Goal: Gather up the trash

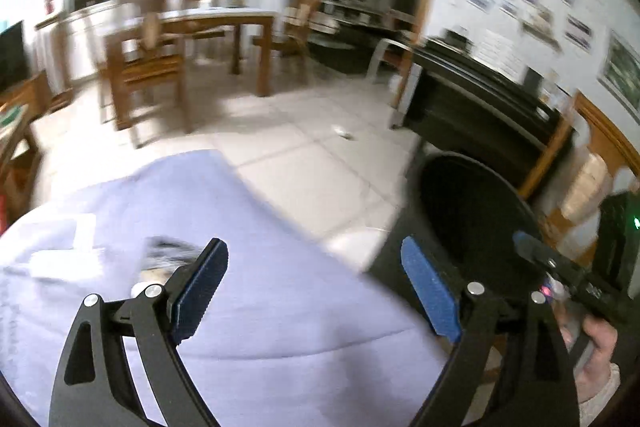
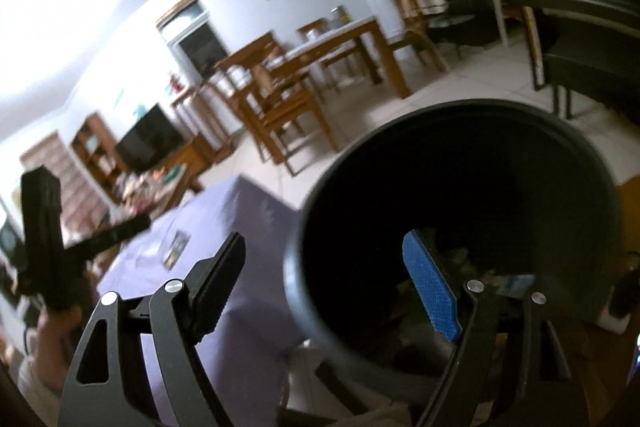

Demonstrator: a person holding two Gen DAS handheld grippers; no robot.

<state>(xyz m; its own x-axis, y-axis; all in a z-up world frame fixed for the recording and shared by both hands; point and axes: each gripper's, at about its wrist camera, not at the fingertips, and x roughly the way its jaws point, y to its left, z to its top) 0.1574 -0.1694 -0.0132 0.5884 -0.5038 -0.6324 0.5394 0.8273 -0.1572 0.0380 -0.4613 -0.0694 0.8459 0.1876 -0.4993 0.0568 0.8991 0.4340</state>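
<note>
1. While both of your wrist views are smeared with blur, the left gripper (image 1: 314, 269) shows plainly: its jaws stand wide apart with nothing between them, above the lilac cloth (image 1: 256, 307) that covers the table.
2. Your right gripper (image 2: 328, 267) is likewise released, jaws spread and empty; its blue pad (image 2: 430, 287) sits in front of the mouth of the black bin (image 2: 460, 131).
3. Look into that bin from the right wrist view: some trash (image 2: 516, 283) lies at the bottom, too dark to tell what it is.
4. On the cloth, a dark, blurred piece of litter (image 1: 170, 255) lies just beyond your left gripper's left finger; the right wrist view shows it as a small flat packet (image 2: 176, 249), well apart from the bin.
5. Pale papers (image 1: 66, 247) lie on the cloth further left.
6. One small scrap (image 1: 344, 133) sits on the tiled floor (image 1: 320, 179), between the table and a dark cabinet (image 1: 472, 103).
7. The bin stands just beside the table's edge, at your right.
8. Your right hand (image 1: 598, 351) shows at the left wrist view's lower right, gripping its handle.
</note>
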